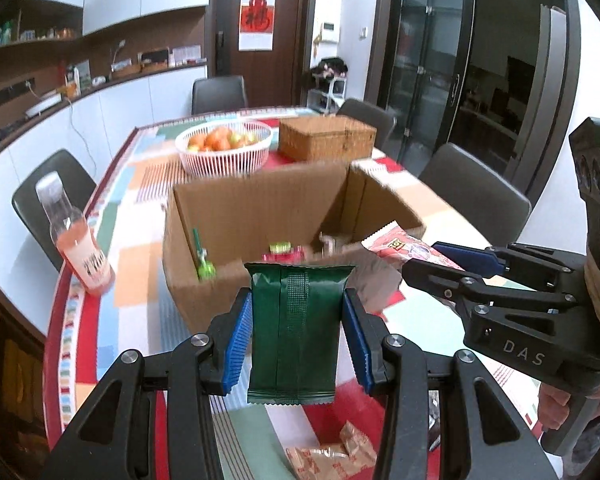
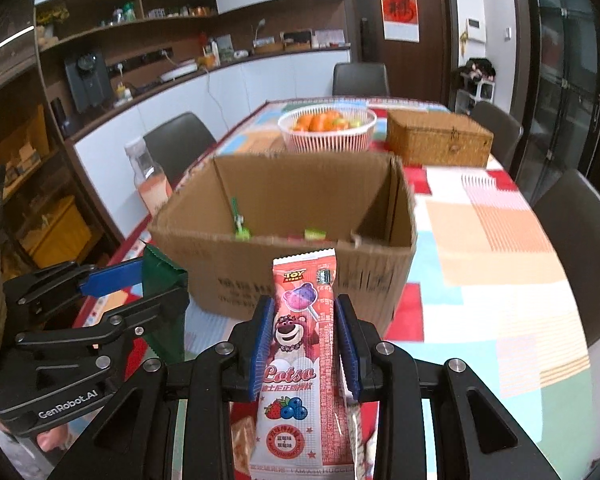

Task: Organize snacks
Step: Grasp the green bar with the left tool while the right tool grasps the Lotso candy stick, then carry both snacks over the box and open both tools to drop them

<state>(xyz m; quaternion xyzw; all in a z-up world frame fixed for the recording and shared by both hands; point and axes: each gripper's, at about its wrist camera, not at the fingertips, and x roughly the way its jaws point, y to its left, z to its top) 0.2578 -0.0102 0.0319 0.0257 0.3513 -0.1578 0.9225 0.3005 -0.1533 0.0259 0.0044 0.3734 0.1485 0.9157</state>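
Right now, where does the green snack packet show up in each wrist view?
Left wrist: the green snack packet sits bottom centre, clamped in the left gripper.
Right wrist: only its serrated edge shows at lower left, beside the left gripper.
Shared landmark: the open cardboard box just beyond.

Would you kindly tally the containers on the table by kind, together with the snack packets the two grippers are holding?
Cardboard box: 1
White fruit basket: 1
Wicker box: 1
Drink bottle: 1
Held packets: 2, the green packet in the left gripper and the pink Lotso packet in the right gripper
Total: 6
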